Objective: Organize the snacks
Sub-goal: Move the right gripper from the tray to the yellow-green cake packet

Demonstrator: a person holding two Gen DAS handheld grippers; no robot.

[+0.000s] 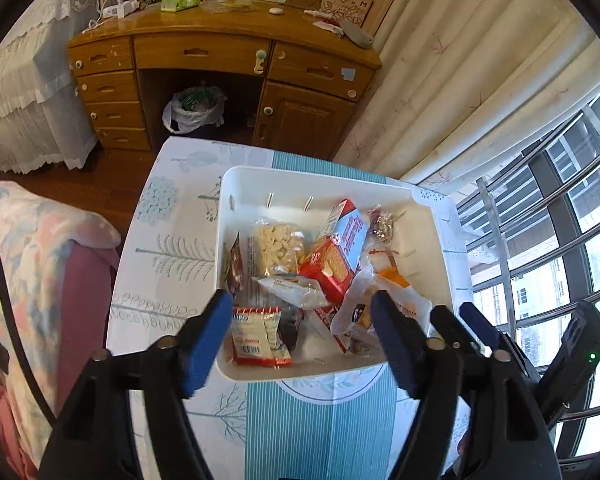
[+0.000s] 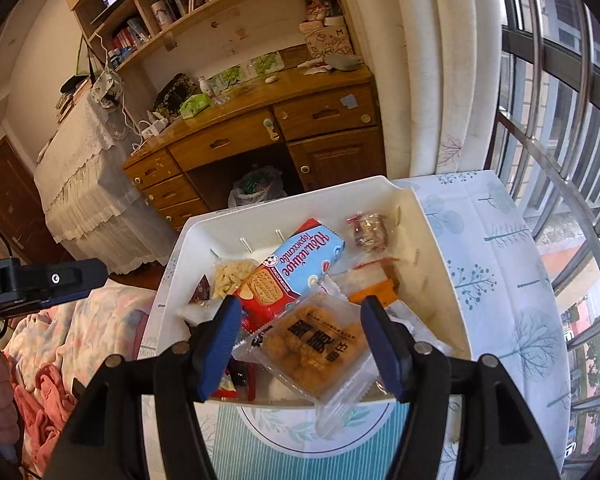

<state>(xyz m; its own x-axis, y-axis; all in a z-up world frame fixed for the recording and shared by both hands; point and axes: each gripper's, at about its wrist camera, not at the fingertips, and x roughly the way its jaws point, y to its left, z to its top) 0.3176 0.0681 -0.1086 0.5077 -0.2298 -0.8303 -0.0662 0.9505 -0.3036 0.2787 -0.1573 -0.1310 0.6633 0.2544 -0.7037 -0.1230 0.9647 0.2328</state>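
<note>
A white tray point(image 1: 236, 184) sat on the table point(image 1: 172, 240), which wore a cloth printed with pale blue trees, and the tray reached from the middle of the table toward its far edge. Snacks lay heaped inside it. A red and light-blue biscuit packet point(image 2: 296, 268) leaned across the middle of the heap, with a clear bag of pale puffed pieces point(image 1: 278, 244) just beside it on the side of the tray's left wall. A small clear packet of dark sweets point(image 2: 370, 230) lay near the tray's far right corner. A red and white sachet point(image 1: 260, 336) rested against the tray's near wall.

The left claw point(image 1: 302, 314) hung over the near edge of the tray with its blue pads spread apart; nothing was pressed between them, and the red and white sachet lay below the gap.

The right claw point(image 2: 300, 320) also stood apart above the near edge of the tray. A clear packet of golden fried pieces point(image 2: 320, 344) lay between its fingers, overhanging the tray's near rim, and neither pad visibly pressed on it.

A wooden desk point(image 1: 220, 52) stood beyond the table's far edge.
</note>
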